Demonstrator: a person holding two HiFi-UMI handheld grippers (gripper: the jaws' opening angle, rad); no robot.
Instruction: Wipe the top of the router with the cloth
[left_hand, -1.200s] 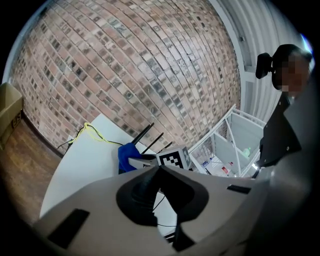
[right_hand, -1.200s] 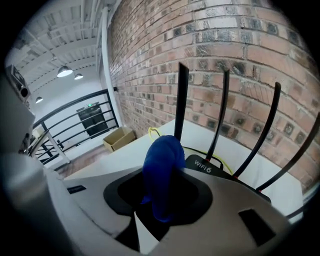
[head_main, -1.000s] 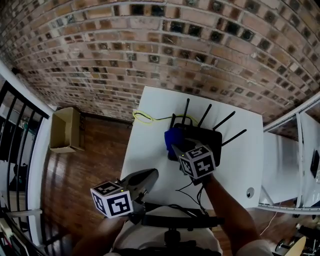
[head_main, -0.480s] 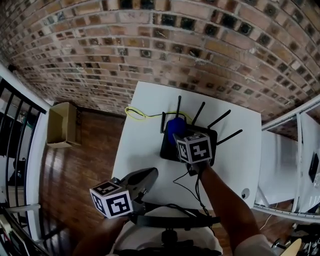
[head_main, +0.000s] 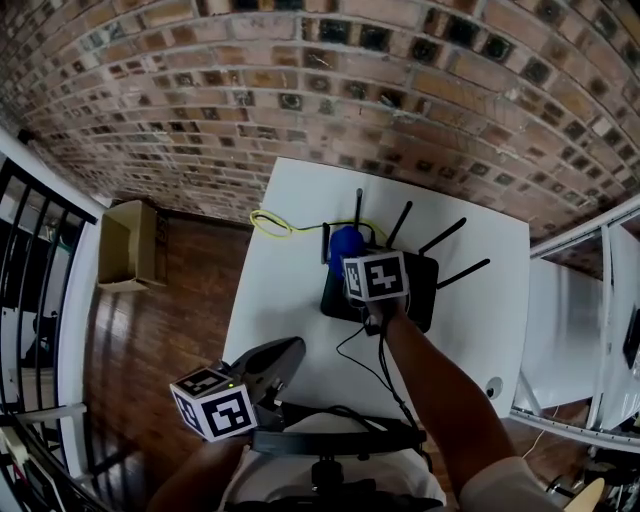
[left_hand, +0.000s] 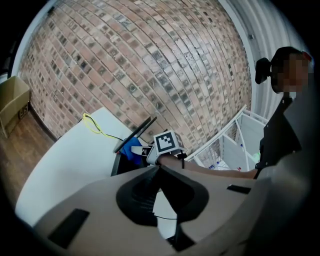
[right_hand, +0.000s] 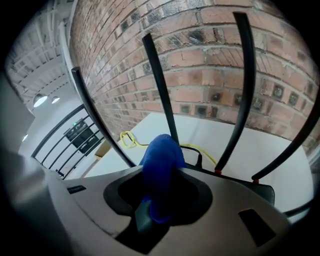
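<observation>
Head view, right gripper (head_main: 350, 258): you've moved it up the frame since a second ago, bringing the blue cloth (head_main: 345, 242) to the black router's (head_main: 425, 285) back-left corner, frame centre.
Head view, left gripper (head_main: 285, 355): lower left, at the white table's (head_main: 280, 290) near edge.
Left gripper view: your jaws meet, nothing between them.
Right gripper view: your jaws clamp the cloth (right_hand: 160, 175) at centre, antennas (right_hand: 159, 85) above.

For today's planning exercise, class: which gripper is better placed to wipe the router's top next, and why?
Right. The right gripper grips the blue cloth at the router; the left gripper is empty, at the near edge of the table.
</observation>
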